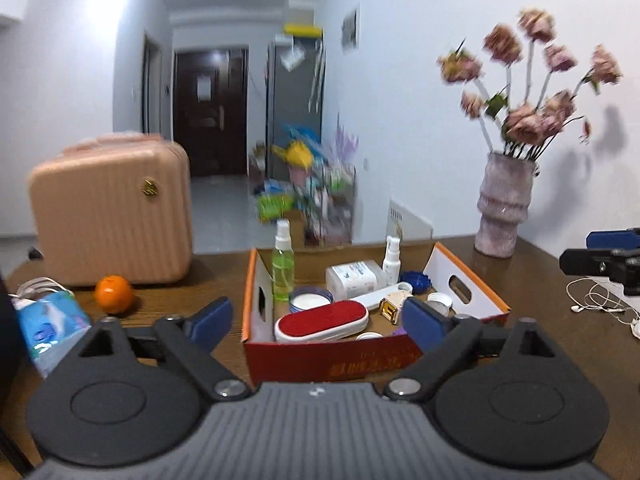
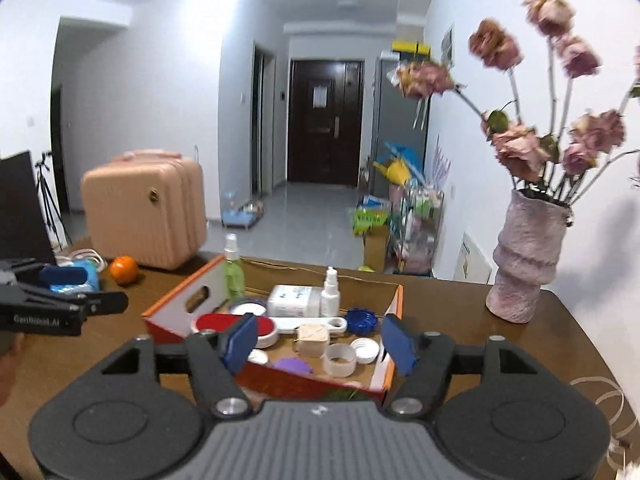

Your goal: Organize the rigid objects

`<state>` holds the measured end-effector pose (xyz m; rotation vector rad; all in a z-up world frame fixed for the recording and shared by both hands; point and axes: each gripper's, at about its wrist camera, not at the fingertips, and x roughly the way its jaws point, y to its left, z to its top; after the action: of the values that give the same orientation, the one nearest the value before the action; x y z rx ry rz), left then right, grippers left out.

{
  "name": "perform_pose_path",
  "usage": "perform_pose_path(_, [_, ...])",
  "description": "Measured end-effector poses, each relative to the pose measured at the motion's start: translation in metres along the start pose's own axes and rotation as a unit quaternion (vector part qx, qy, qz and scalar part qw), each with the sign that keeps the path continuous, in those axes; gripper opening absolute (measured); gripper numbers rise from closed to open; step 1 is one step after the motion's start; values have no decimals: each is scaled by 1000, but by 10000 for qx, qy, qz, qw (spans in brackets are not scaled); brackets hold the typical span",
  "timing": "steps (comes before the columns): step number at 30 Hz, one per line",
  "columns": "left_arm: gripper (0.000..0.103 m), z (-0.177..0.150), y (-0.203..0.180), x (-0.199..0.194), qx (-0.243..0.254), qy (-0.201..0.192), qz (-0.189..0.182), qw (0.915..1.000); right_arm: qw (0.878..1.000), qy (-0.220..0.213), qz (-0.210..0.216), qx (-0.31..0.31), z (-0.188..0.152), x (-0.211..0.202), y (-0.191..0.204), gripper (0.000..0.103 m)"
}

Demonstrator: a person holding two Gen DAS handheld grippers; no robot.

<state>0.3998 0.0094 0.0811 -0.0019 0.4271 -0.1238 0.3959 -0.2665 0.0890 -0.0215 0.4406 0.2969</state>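
- While both tools hover over the wooden table, the left gripper has its blue pads spread wide with nothing between them.
- Straight ahead of the left gripper, just past its fingertips, sits the open cardboard box, its long axis running away from the tool toward the far table edge.
- Nearest the left gripper inside the box lies the red-topped brush, long axis across the gap between the fingers, rising slightly toward the right one.
- Beyond it stand a green spray bottle and a white spray bottle, both upright, nozzles up, with a white rectangular container between them.
- The right gripper is likewise spread, gripping nothing; the box lies ahead of it, turned at an angle, a corner toward the tool.
- Between its fingers show a beige cube, a tape roll, a white cap and a blue cap, all on the box floor.
- Left of the left gripper rest an orange and a pink suitcase; a vase of flowers stands to the right of the right gripper.
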Motion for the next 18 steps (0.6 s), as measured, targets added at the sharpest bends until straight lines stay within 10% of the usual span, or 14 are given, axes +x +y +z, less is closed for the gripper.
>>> perform_pose_path(18, [103,-116,-11,-185,-123,-683,428,9967,9955,-885,-193,281,-121,-156,91,91])
